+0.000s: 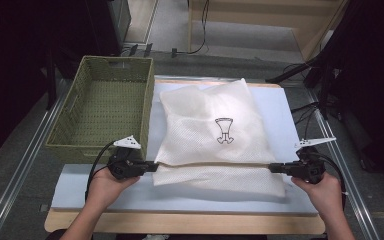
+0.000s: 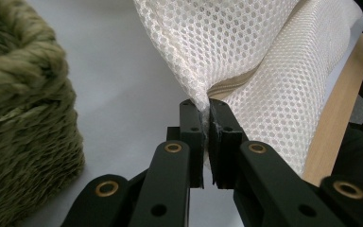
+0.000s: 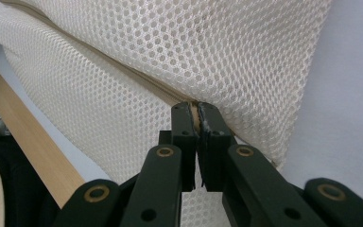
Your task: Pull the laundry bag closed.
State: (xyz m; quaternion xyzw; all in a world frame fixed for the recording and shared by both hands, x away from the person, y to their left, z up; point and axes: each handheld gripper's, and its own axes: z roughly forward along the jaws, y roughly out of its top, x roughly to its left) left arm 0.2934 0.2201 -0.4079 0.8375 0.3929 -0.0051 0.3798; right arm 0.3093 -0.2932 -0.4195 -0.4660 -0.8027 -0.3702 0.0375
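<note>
A white mesh bag (image 1: pixel 212 132) with a small black printed figure lies on the pale blue-white mat (image 1: pixel 180 197). A beige zipper seam crosses its near part. My left gripper (image 1: pixel 155 166) is shut on the bag's left edge at that seam. In the left gripper view the mesh bag (image 2: pixel 246 61) bunches up between the jaws of the left gripper (image 2: pixel 205 106). My right gripper (image 1: pixel 271 168) is shut on the right end of the same seam. In the right gripper view the right gripper (image 3: pixel 194 109) pinches the mesh bag (image 3: pixel 179 52) at the zipper.
A green woven basket (image 1: pixel 100 107) stands at the left, close to my left gripper, and its basket wall (image 2: pixel 23 123) fills the left of that gripper's view. The table's wooden front edge (image 1: pixel 180 223) runs below the mat. Metal rails flank the table.
</note>
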